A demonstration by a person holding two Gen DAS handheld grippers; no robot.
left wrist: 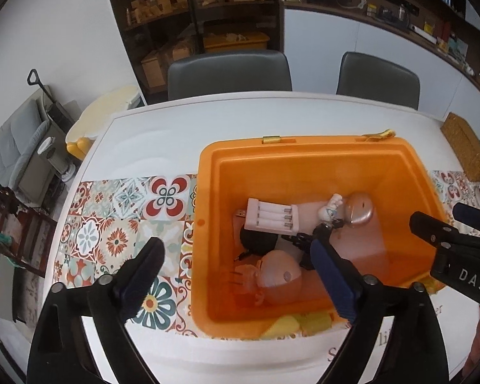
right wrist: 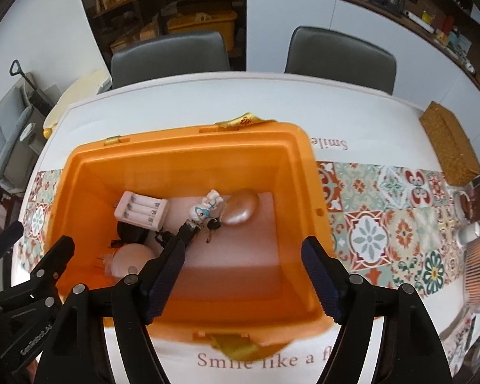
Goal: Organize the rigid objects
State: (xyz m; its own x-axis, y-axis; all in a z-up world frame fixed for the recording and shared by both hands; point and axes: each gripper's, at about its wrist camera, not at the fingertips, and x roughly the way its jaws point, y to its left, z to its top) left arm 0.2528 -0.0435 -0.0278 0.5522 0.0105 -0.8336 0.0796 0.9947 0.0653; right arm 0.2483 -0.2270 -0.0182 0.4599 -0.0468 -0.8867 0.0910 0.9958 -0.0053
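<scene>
So the setup is a white table (left wrist: 163, 134) with a strip of patterned tile-print mat (left wrist: 118, 224) running across it, two grey chairs (left wrist: 228, 72) pushed in on the far side, and dark shelving full of boxes against the wall behind them. There's a woven brown box (right wrist: 449, 144) off at the right end of the table.

The orange bin (right wrist: 307, 166) sits in the middle, lid off, tall walls all round. Everything in it is bunched toward the left and far part of the floor; the near-right part of the floor is bare, so that's where the room is. Outside the bin, the mat on both sides is free.

In the bin: a white battery charger (left wrist: 270, 216) lying flat, long side running roughly left-right, slots up. Right beside it there's a little white and blue figurine (right wrist: 206, 208) lying tilted, head toward the far wall, just beside a shiny pinkish dome thing (right wrist: 240, 208). A round pale gadget (left wrist: 278, 275) sits at the near left with a black object just behind it.

Left tongs (left wrist: 236, 275) are spread wide, nothing between them, one finger over the mat and one over the bin. Right tongs (right wrist: 243, 272) also apart and empty, hanging above the bin's near side.
</scene>
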